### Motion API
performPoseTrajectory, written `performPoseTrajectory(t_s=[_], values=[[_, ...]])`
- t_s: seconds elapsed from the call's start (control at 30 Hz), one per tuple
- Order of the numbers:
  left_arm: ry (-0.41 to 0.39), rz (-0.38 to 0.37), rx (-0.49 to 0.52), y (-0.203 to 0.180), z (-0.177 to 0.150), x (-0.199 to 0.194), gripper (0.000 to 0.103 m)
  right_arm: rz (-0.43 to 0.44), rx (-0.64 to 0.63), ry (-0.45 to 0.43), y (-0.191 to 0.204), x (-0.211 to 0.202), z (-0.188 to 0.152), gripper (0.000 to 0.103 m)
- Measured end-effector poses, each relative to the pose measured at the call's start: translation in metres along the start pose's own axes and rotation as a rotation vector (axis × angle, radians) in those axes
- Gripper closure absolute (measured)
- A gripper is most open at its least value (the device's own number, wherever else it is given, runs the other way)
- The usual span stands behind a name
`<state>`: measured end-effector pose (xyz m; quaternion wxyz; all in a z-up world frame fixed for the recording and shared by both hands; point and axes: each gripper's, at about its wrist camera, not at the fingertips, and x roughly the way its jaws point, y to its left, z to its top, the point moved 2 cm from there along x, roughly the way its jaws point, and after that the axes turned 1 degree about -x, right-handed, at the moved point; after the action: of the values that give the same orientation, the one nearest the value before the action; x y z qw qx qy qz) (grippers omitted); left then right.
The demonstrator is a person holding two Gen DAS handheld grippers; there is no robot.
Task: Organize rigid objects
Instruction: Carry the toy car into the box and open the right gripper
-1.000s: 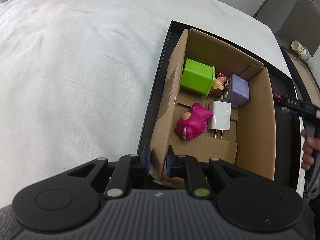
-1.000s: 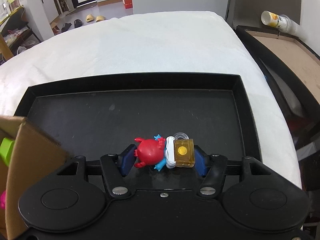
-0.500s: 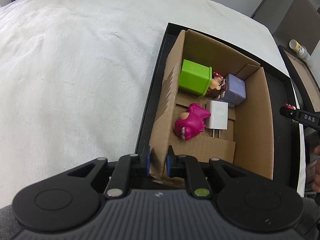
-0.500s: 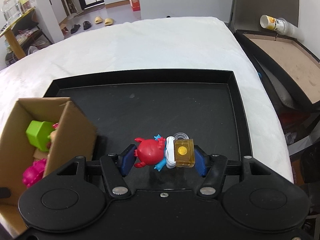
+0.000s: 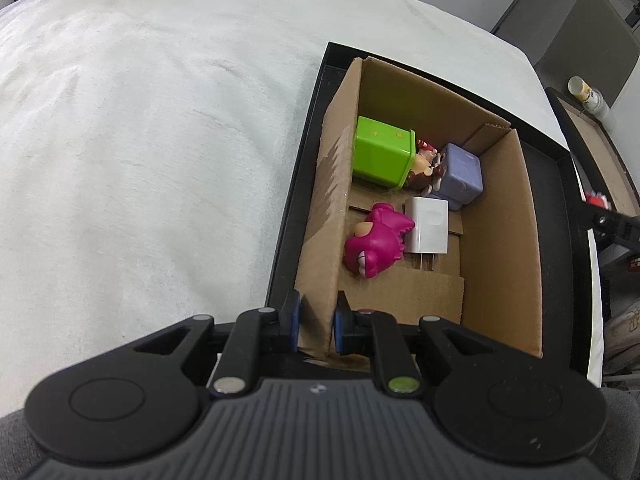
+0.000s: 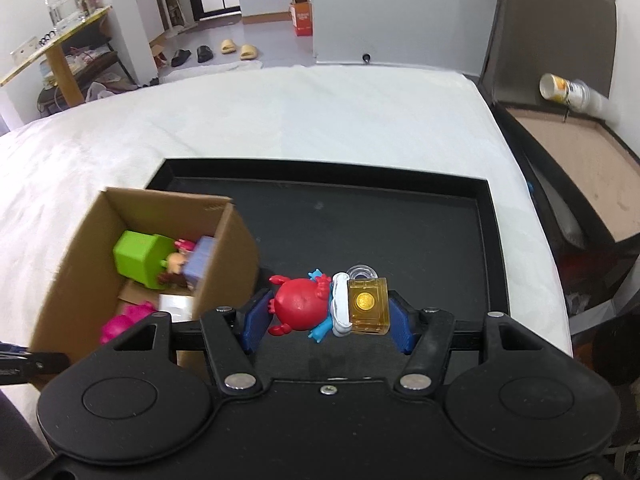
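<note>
An open cardboard box [image 5: 500,240] [image 6: 80,248] stands at the left end of a black tray [image 6: 420,240] [image 5: 568,264]. Inside lie a green cube [image 5: 382,156] [image 6: 140,258], a small brown-haired figure [image 5: 424,168], a lilac cube [image 5: 462,176], a white charger [image 5: 428,226] and a pink toy [image 5: 376,246]. My left gripper [image 5: 316,326] is shut on the box's near left wall. My right gripper [image 6: 328,312] hangs above the tray, right of the box, shut on a red crab toy with a yellow block base [image 6: 328,306].
The tray rests on a white bedspread [image 5: 140,140]. A second dark box with a brown inside [image 6: 580,168] and a tipped cup [image 6: 568,90] sit off the bed's right edge. Shoes and a shelf lie on the floor behind the bed.
My right gripper rose and drew back with the crab toy, bringing the cardboard box into its view at the left. The left gripper kept its hold on the box wall.
</note>
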<state>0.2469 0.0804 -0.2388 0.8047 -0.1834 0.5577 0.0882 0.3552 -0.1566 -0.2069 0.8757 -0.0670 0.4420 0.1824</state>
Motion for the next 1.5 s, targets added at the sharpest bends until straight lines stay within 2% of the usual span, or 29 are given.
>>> performPoseTrajectory(t_s=[0.43, 0.83, 1.17, 1.43, 1.5], values=[[0.017, -0.050, -0.016, 0.008, 0.001, 0.001, 0.087, 0.027, -0.126, -0.046, 0.060, -0.020, 0.017, 0.044], [0.022, -0.084, -0.030, 0.014, 0.002, 0.003, 0.087, 0.061, -0.294, -0.015, 0.114, -0.010, 0.015, 0.044], [0.026, -0.111, -0.054, 0.018, 0.003, 0.004, 0.086, 0.086, -0.522, 0.124, 0.142, 0.018, -0.009, 0.044], [0.030, -0.125, -0.056, 0.022, 0.003, 0.003, 0.086, 0.134, -0.598, 0.241, 0.168, 0.035, -0.026, 0.044], [0.030, -0.125, -0.059, 0.022, 0.003, 0.003, 0.086, 0.164, -0.579, 0.273, 0.170, 0.039, -0.027, 0.044]])
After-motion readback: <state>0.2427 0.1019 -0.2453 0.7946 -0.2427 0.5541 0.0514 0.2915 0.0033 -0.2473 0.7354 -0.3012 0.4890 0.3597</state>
